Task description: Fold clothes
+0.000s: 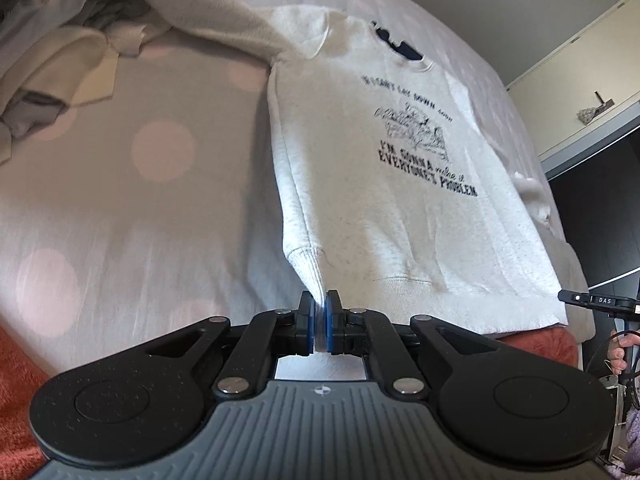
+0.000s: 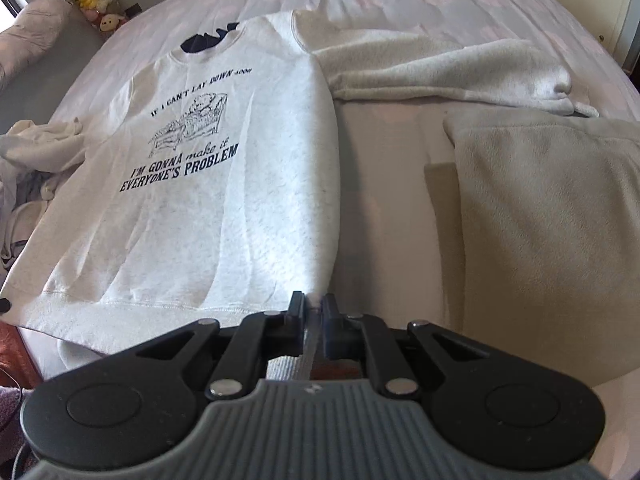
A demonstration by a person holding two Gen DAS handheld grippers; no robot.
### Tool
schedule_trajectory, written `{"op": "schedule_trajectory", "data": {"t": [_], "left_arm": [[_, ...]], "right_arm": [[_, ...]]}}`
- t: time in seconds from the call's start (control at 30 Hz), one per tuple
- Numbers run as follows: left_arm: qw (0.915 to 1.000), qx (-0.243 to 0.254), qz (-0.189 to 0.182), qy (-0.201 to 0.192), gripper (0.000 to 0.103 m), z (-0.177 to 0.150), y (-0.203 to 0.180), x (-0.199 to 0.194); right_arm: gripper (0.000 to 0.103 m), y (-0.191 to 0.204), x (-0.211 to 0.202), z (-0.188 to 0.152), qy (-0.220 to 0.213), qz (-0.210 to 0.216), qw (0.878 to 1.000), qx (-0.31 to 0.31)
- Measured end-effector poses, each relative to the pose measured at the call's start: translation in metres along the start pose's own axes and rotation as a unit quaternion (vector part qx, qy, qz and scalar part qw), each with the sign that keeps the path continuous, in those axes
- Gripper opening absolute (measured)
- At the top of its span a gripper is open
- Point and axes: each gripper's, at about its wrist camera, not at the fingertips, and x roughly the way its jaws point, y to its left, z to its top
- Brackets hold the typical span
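Observation:
A white sweatshirt (image 1: 384,168) with dark printed lettering lies face up on the bed, collar away from me. My left gripper (image 1: 320,308) is shut on the ribbed hem at its left bottom corner, which is lifted off the sheet. The same sweatshirt (image 2: 208,184) fills the right wrist view, where my right gripper (image 2: 313,309) is shut on the hem at the right bottom corner. One sleeve (image 2: 432,68) stretches out to the right across the bed. The other sleeve (image 1: 208,12) runs up to the left.
A dotted white bedsheet (image 1: 140,184) covers the bed. Crumpled pale clothes (image 1: 44,60) lie at the left. A folded beige fleece (image 2: 552,232) sits to the right of the sweatshirt. An orange blanket (image 1: 16,380) edges the bed's near side. The other gripper (image 1: 600,304) shows at right.

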Motion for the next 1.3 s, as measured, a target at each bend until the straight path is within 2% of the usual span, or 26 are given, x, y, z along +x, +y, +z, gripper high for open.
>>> {"op": "schedule_trajectory", "data": {"t": [0.17, 0.3, 0.4, 0.47, 0.53, 0.77, 0.8, 0.93, 1.1, 1.2, 1.3], "left_arm": [[0.999, -0.014, 0.034, 0.025, 0.003, -0.014, 0.018, 0.032], [0.9984, -0.015, 0.041, 0.034, 0.004, -0.013, 0.02, 0.035], [0.9979, -0.01, 0.048, 0.042, 0.007, -0.012, 0.02, 0.035], [0.9982, -0.001, 0.047, 0.036, 0.01, -0.007, 0.019, 0.026], [0.9984, 0.006, 0.049, 0.025, 0.021, 0.002, 0.02, 0.016], [0.9934, 0.002, 0.098, -0.061, 0.032, 0.055, 0.031, -0.027], [0.9919, -0.005, 0.103, -0.075, 0.033, 0.065, 0.033, -0.033], [0.982, -0.028, 0.128, -0.136, 0.05, 0.104, 0.039, -0.051], [0.9632, -0.04, 0.18, -0.195, 0.055, 0.15, 0.045, -0.065], [0.952, -0.056, 0.203, -0.222, 0.057, 0.174, 0.056, -0.068], [0.9429, -0.066, 0.226, -0.235, 0.058, 0.192, 0.067, -0.061]], "right_arm": [[0.01, -0.001, 0.029, -0.006, 0.018, -0.008, 1.0, -0.001], [0.011, 0.003, 0.035, -0.008, 0.018, -0.012, 1.0, -0.012], [0.019, 0.007, 0.029, -0.01, 0.007, -0.009, 1.0, -0.015], [0.025, 0.01, 0.019, -0.01, -0.012, -0.013, 1.0, -0.021], [0.033, 0.012, 0.012, -0.006, -0.031, -0.02, 0.999, -0.025], [0.04, 0.034, 0.015, 0.022, -0.112, -0.034, 0.992, -0.042], [0.041, 0.04, 0.019, 0.026, -0.123, -0.03, 0.991, -0.044], [0.047, 0.071, 0.047, 0.045, -0.148, 0.0, 0.988, -0.05], [0.05, 0.12, 0.091, 0.071, -0.157, 0.017, 0.983, -0.091], [0.051, 0.145, 0.114, 0.083, -0.17, 0.012, 0.978, -0.117], [0.051, 0.162, 0.129, 0.089, -0.203, -0.005, 0.97, -0.137]]}}
